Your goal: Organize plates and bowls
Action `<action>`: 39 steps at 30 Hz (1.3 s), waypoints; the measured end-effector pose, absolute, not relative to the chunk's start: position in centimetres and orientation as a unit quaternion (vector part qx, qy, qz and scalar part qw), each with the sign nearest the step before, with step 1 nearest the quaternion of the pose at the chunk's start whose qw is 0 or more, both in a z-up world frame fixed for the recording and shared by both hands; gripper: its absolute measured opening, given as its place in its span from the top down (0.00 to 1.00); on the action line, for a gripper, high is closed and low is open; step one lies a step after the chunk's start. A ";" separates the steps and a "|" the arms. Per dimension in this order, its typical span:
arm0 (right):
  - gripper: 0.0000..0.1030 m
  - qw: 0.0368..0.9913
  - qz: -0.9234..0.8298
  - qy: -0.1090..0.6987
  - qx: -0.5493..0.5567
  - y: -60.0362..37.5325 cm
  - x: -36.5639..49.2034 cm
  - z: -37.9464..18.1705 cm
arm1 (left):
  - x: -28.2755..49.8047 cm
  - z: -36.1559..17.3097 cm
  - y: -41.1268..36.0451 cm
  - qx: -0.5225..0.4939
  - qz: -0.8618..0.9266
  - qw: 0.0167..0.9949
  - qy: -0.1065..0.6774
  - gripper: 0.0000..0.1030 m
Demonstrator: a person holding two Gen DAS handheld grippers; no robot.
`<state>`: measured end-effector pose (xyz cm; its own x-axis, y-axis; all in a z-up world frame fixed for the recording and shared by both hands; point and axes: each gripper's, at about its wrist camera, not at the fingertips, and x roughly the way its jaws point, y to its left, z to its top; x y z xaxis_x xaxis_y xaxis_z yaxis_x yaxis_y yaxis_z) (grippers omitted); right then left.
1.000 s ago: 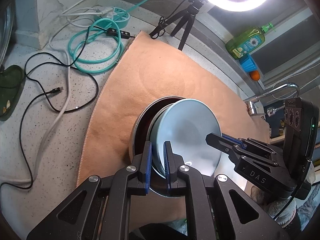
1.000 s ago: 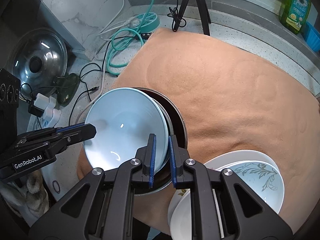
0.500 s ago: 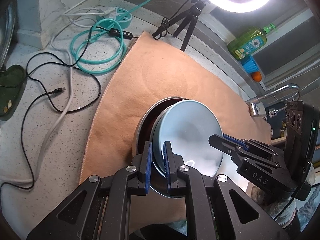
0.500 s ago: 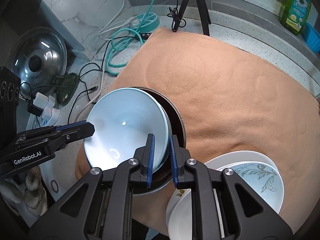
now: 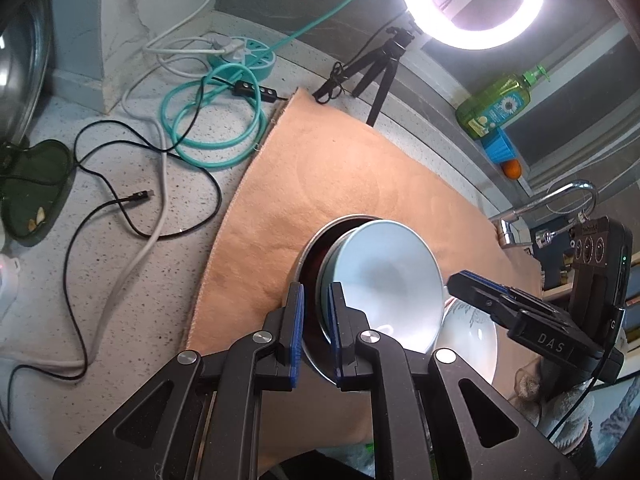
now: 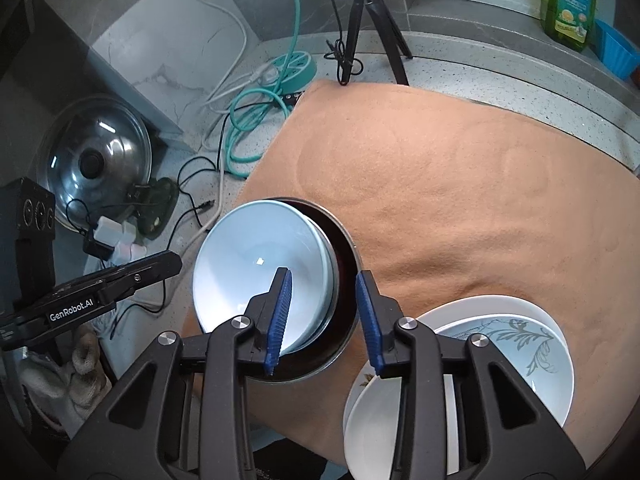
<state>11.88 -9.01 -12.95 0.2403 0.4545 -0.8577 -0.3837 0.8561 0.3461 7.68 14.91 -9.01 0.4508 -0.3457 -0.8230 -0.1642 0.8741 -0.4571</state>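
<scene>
A light-blue bowl [image 5: 392, 276] [image 6: 260, 264] leans tilted inside a steel bowl [image 5: 310, 248] [image 6: 344, 344] with a dark red inside, on an orange mat [image 5: 320, 176]. My left gripper [image 5: 315, 286] is shut on the blue bowl's near rim; in the right wrist view its tip [image 6: 176, 258] shows at the bowl's left edge. My right gripper [image 6: 322, 274] has its jaws opening. They straddle the rims of both bowls, and neither pad presses on them. In the left wrist view its tip [image 5: 454, 280] sits by the bowl's right edge.
A stack of white plates [image 6: 480, 308] with a floral dish [image 6: 520, 344] on top lies at the mat's near right. A pot lid [image 6: 96, 164], teal and black cables [image 5: 208, 128], a tripod [image 6: 360, 20], a soap bottle [image 5: 496, 104] and a faucet [image 5: 560, 196] ring the mat.
The right jaws have spread apart and let go of the blue bowl's rim. The bowl has settled lower into the steel bowl. The left gripper stays shut on it.
</scene>
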 end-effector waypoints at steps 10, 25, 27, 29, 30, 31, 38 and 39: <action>0.67 0.783 0.245 0.568 0.072 -11.9 12.6 -14.2 | 7.6 -10.3 15.1 -0.250 -0.053 0.806 0.534 0.90; 0.76 0.753 0.246 0.601 0.100 -12.2 13.0 -17.1 | 7.8 -12.1 14.6 -0.258 -0.061 0.792 0.550 0.90; 0.78 0.749 0.248 0.605 0.105 -12.1 13.0 -17.4 | 7.8 -12.3 14.6 -0.260 -0.062 0.790 0.552 0.90; 0.80 0.746 0.250 0.608 0.107 -12.0 13.0 -17.6 | 7.9 -12.4 14.6 -0.260 -0.062 0.789 0.553 0.90; 0.81 0.745 0.250 0.609 0.107 -12.0 13.0 -17.7 | 7.9 -12.5 14.5 -0.259 -0.063 0.789 0.553 0.90; 0.82 0.744 0.251 0.610 0.109 -11.9 13.0 -17.8 | 7.9 -12.6 14.5 -0.260 -0.064 0.789 0.553 0.90; 0.89 0.733 0.256 0.619 0.121 -11.6 13.1 -18.4 | 8.0 -12.9 14.6 -0.266 -0.067 0.786 0.555 0.90; 0.89 0.732 0.257 0.619 0.121 -11.5 13.0 -18.4 | 8.0 -12.9 14.6 -0.266 -0.067 0.785 0.555 0.90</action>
